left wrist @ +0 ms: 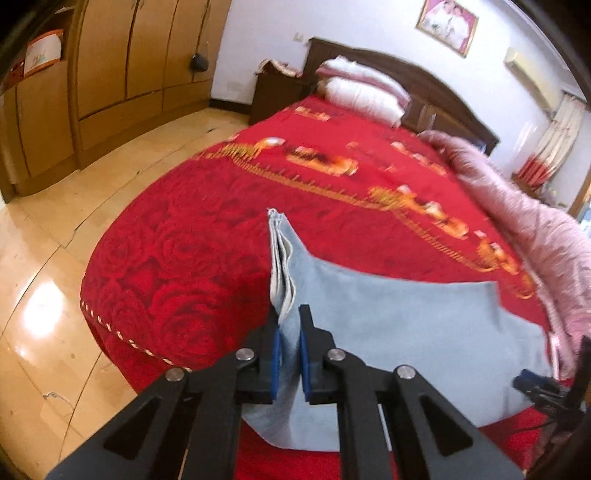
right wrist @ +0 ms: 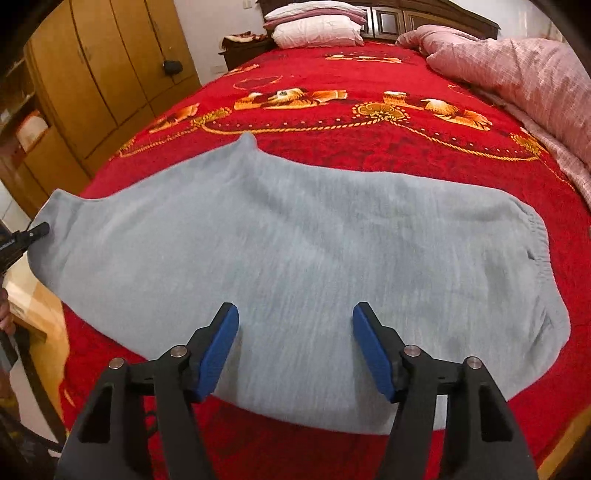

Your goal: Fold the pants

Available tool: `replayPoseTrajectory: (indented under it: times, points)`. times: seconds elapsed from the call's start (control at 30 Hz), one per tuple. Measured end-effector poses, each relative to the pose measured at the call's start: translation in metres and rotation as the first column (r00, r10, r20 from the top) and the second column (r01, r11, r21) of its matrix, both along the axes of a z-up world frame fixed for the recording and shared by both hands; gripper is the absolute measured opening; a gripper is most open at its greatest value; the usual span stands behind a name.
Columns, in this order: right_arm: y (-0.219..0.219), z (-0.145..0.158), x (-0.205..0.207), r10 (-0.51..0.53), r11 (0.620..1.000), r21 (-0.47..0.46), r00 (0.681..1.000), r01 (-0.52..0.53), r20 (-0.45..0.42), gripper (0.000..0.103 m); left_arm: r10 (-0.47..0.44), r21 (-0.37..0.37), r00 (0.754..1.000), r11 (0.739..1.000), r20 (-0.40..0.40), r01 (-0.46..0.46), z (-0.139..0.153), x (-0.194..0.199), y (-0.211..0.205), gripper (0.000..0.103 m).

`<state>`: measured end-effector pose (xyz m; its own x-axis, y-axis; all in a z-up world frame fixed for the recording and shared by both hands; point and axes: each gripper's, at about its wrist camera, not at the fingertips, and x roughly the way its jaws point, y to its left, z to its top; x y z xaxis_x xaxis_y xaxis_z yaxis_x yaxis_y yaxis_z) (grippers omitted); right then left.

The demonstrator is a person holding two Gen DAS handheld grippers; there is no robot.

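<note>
On the bed: grey pants [right wrist: 295, 258] were spread flat on the red bedspread [right wrist: 369, 147], legs stacked one over the other by the look of it.
Left claw [left wrist: 289, 332]: clamped on the layered hem end, holding it up off the bed.
Right claw [right wrist: 295, 332]: wide open, hovering with the pants' middle between and just ahead of its fingers.
Progress: lengthwise fold looked done; crosswise fold, hem to waistband [right wrist: 535, 240], not yet made.

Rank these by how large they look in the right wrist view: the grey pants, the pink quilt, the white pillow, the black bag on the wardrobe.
1. Grey pants, nearest the camera, which exaggerates them.
2. Pink quilt.
3. White pillow, far away.
4. Black bag, smallest.
</note>
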<state>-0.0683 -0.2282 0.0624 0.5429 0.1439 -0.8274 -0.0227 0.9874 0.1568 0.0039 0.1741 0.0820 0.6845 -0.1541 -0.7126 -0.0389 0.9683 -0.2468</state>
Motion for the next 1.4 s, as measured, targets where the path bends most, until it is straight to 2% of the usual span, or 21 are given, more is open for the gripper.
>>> replayPoseTrajectory:
  times: [0.23, 0.4, 0.57, 0.93, 1.27, 1.37, 1.4]
  points:
    - [-0.008, 0.019, -0.015, 0.004, 1.0, 0.031, 1.0, -0.005, 0.026, 0.064, -0.105, -0.015, 0.992, 0.994, 0.073, 0.106, 0.049, -0.021, -0.039, 0.008]
    - [-0.014, 0.03, -0.025, -0.004, 0.999, 0.038, 0.999, 0.003, 0.046, 0.064, -0.178, -0.022, 0.979, 0.983, 0.104, 0.181, 0.068, -0.029, -0.076, 0.008]
    - [-0.022, 0.031, -0.032, -0.019, 0.999, 0.031, 0.999, 0.018, 0.037, 0.064, -0.256, -0.006, 0.96, 0.966, 0.112, 0.258, 0.073, -0.031, -0.114, 0.008]
    - [-0.032, 0.01, -0.028, -0.03, 0.998, 0.048, 0.999, 0.031, -0.018, 0.064, -0.356, -0.033, 0.934, 0.934, -0.009, 0.356, 0.023, -0.014, -0.179, 0.008]
    - [-0.035, -0.011, -0.022, -0.038, 0.998, 0.053, 0.997, 0.042, -0.062, 0.064, -0.398, -0.047, 0.909, 0.917, -0.121, 0.395, -0.027, 0.005, -0.208, 0.009]
    - [-0.035, -0.016, -0.021, -0.037, 0.998, 0.054, 0.997, 0.041, -0.069, 0.064, -0.397, -0.066, 0.904, 0.918, -0.16, 0.391, -0.041, 0.007, -0.21, 0.013]
    - [-0.036, -0.018, -0.02, -0.038, 0.998, 0.055, 0.997, 0.042, -0.07, 0.064, -0.396, -0.081, 0.902, 0.918, -0.172, 0.388, -0.044, 0.007, -0.21, 0.019]
